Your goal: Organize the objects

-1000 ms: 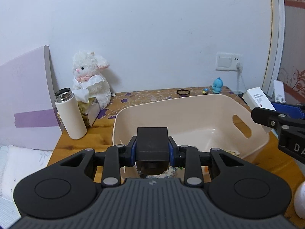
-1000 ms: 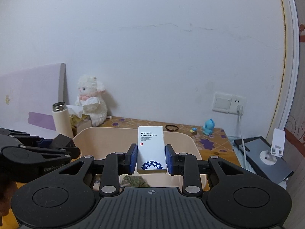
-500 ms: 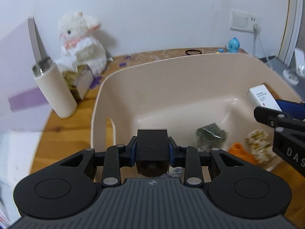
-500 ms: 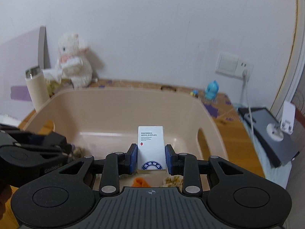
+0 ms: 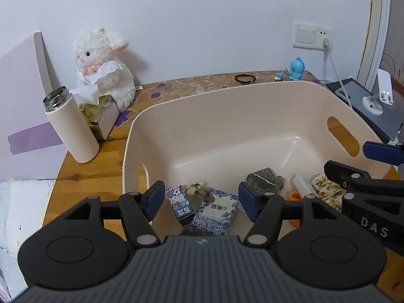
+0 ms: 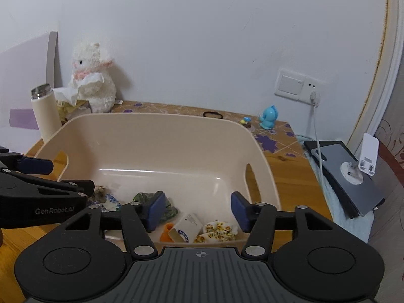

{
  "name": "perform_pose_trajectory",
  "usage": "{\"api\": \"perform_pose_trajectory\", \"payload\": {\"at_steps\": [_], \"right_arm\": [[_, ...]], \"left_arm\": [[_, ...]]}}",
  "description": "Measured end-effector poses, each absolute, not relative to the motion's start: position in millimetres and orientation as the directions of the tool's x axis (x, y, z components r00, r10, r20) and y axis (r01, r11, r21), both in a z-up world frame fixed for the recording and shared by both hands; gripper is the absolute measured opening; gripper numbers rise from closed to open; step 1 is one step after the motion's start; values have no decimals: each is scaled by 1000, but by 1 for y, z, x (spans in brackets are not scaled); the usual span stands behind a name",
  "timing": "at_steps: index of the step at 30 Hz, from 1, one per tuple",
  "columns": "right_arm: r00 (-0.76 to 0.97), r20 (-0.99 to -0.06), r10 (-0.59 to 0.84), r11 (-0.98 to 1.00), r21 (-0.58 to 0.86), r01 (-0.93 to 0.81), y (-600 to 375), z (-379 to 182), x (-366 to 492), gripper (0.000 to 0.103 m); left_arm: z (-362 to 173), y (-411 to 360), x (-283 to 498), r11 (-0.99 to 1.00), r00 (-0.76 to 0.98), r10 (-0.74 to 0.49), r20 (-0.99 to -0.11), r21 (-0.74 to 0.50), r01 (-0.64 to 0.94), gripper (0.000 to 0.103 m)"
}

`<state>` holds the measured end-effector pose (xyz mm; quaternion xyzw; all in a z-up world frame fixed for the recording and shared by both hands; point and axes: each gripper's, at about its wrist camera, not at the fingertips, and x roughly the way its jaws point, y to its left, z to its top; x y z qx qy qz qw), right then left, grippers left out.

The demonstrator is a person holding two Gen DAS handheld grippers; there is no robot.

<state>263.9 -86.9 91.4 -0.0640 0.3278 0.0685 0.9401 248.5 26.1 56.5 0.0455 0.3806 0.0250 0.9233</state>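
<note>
A beige plastic basket (image 5: 252,96) (image 6: 164,123) stands on the wooden table. My left gripper (image 5: 200,203) is open and empty above the basket's near left part. Below it lie a cartoon-print box (image 5: 179,204), a blue-and-white tissue pack (image 5: 216,212) and a small plush charm (image 5: 199,190). My right gripper (image 6: 194,210) is open and empty above the near right part. Below it lies a white box (image 6: 188,228) (image 5: 301,188), beside a green packet (image 6: 144,198) (image 5: 265,179), an orange item (image 6: 166,233) and a floral cloth (image 6: 218,231) (image 5: 325,189).
A cream flask (image 5: 69,128), a tissue box (image 5: 101,116) and a white plush lamb (image 5: 106,65) stand at the back left. A black hair tie (image 5: 245,77) and a blue figurine (image 5: 296,68) lie behind the basket. A tablet with a phone stand (image 6: 353,174) sits right.
Both grippers opened. The left let go of its black box and the right let go of the white box, which now lies tilted in the basket. Both cameras pulled back slightly.
</note>
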Motion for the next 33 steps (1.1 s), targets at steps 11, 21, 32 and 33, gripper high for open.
{"api": "perform_pose_trajectory", "payload": {"at_steps": [11, 21, 32, 33], "right_arm": [[801, -590, 104, 985, -50, -164, -99, 117, 215, 73], [819, -561, 122, 980, -61, -188, -99, 129, 167, 75], [825, -549, 134, 976, -69, -205, -102, 130, 122, 76], [825, -548, 135, 976, -71, -207, -102, 130, 119, 76]], "left_arm": [[80, 23, 206, 997, 740, 53, -671, 80, 2, 73], [92, 25, 159, 999, 742, 43, -669, 43, -19, 76], [101, 33, 104, 999, 759, 35, -651, -1, -47, 88], [102, 34, 99, 999, 761, 33, -647, -5, -48, 88]]}}
